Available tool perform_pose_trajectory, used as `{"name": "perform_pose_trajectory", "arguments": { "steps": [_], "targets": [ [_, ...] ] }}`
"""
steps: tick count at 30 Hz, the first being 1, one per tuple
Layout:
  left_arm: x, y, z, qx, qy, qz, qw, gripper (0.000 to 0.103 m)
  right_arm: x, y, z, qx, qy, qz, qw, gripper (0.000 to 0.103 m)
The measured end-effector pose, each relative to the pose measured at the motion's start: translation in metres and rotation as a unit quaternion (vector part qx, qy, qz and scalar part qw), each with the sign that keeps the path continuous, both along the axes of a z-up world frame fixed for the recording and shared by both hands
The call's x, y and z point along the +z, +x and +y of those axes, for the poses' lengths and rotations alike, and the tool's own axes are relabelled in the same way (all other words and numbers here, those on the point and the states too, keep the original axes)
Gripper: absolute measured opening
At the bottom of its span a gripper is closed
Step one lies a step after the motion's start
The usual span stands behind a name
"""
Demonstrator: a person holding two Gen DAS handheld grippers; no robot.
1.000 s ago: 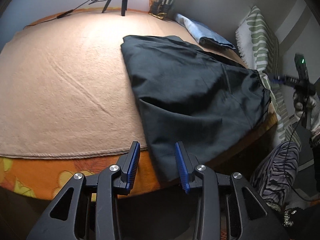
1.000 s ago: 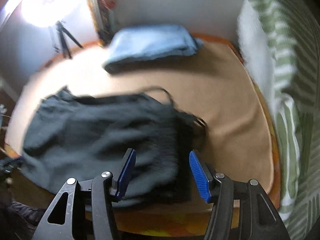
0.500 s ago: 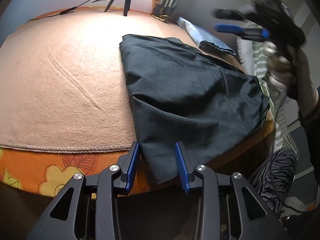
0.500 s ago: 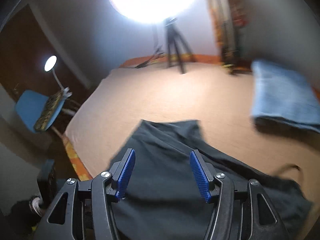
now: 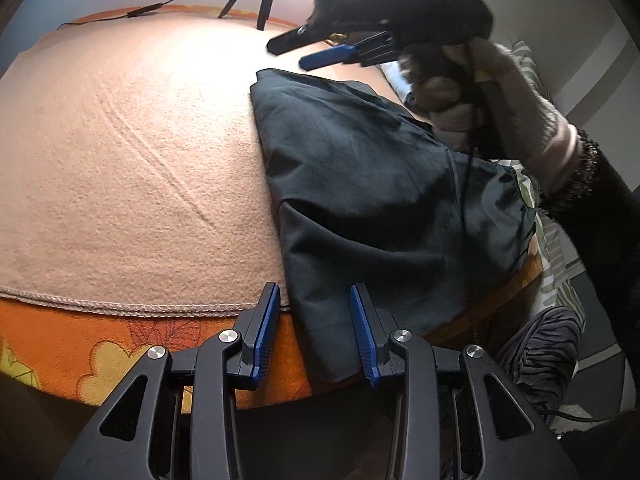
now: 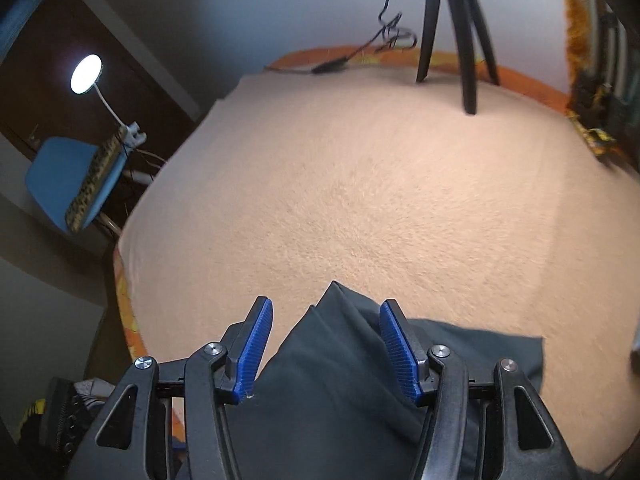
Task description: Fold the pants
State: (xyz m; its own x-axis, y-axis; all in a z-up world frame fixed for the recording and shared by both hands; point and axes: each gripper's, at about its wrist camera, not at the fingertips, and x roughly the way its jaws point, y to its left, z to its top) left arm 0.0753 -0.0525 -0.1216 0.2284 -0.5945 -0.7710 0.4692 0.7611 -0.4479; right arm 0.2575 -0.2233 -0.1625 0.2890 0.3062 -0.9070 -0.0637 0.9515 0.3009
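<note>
Dark pants (image 5: 380, 184) lie folded on a beige blanket (image 5: 132, 168), their near end hanging over the bed's front edge. My left gripper (image 5: 316, 320) is open, its blue pads on either side of that hanging corner. My right gripper (image 5: 316, 54) shows in the left wrist view, held in a gloved hand above the pants' far end. In the right wrist view the right gripper (image 6: 326, 340) is open, with a pointed corner of the pants (image 6: 340, 360) between its pads, not clamped.
An orange floral sheet (image 5: 60, 344) shows under the blanket edge. A black tripod (image 6: 456, 32) and a cable (image 6: 360, 52) stand at the far side. A blue chair (image 6: 68, 184) with a lamp (image 6: 86, 74) is off the bed's left. Striped fabric (image 5: 536, 352) lies at lower right.
My right gripper swung from the waistband side across the pants to their far corner. My left gripper moved slightly closer to the hanging corner. The pants have not moved.
</note>
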Motion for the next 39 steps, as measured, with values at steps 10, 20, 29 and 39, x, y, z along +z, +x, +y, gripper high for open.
{"name": "perform_pose_trajectory", "arguments": {
  "steps": [10,20,29,39],
  "targets": [
    [0.0,0.002,0.001,0.002,-0.007,0.004,1.0,0.035,-0.021,0.007,0.026,0.069,-0.04,0.027,0.996,0.041],
    [0.001,0.001,-0.007,-0.004,0.0,-0.006,1.0,0.022,-0.016,-0.007,0.048,0.115,-0.123,-0.011,0.986,0.0],
    [0.006,-0.01,-0.011,-0.029,-0.004,-0.02,0.9994,0.005,-0.008,0.001,0.032,0.069,-0.131,-0.035,0.988,0.0],
    [0.002,-0.012,-0.003,-0.015,-0.017,0.0,0.9997,0.005,0.006,-0.003,0.004,0.011,-0.093,-0.038,0.995,0.029]
  ]
}}
